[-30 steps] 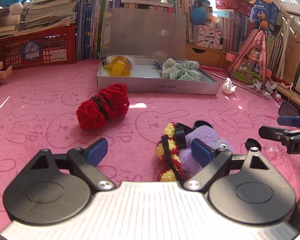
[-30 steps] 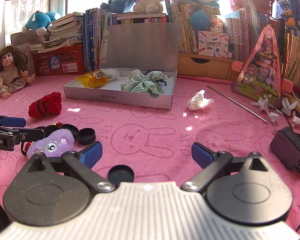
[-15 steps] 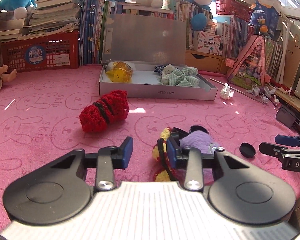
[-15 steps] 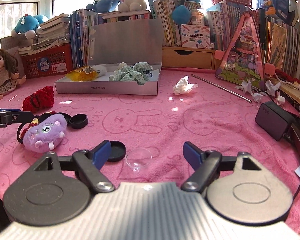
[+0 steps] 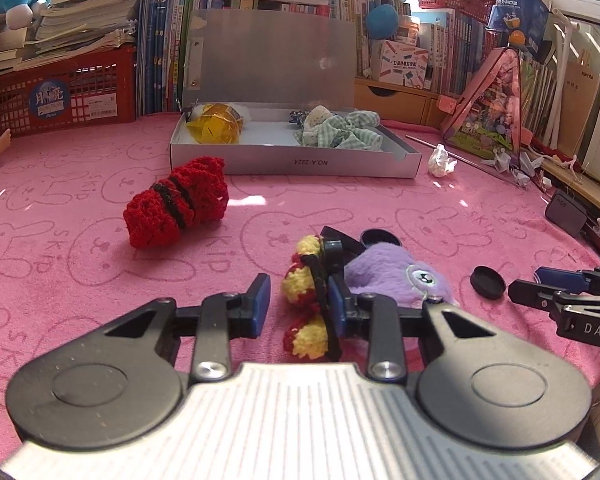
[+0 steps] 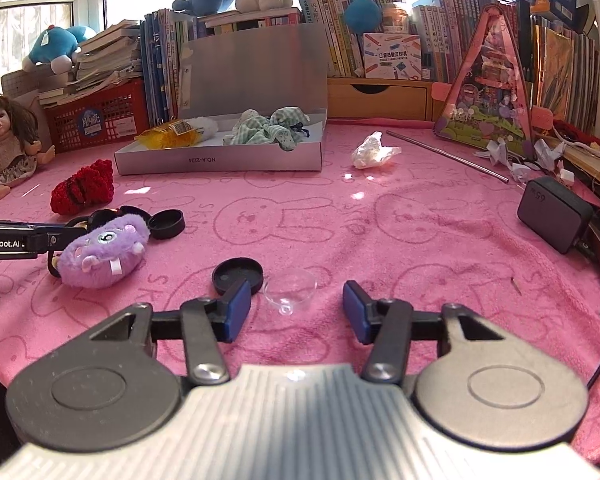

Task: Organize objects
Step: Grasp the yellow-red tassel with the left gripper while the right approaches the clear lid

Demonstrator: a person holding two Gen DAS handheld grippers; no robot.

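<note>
My left gripper is partly closed, its jaws still apart around a yellow-and-red crocheted piece that lies against a purple plush toy; grip is unclear. My right gripper is open around a small clear glass dish on the pink cloth. A red crocheted piece lies left of centre. An open grey box at the back holds a yellow packet and a green checked cloth. The purple toy also shows in the right wrist view.
Black round lids lie on the pink cloth. A crumpled white paper, a metal rod and a black adapter lie to the right. A doll, a red basket and books line the back.
My left gripper's jaws have narrowed from wide open onto the yellow-and-red crocheted piece. My right gripper has moved forward so the glass dish now lies between its fingers.
</note>
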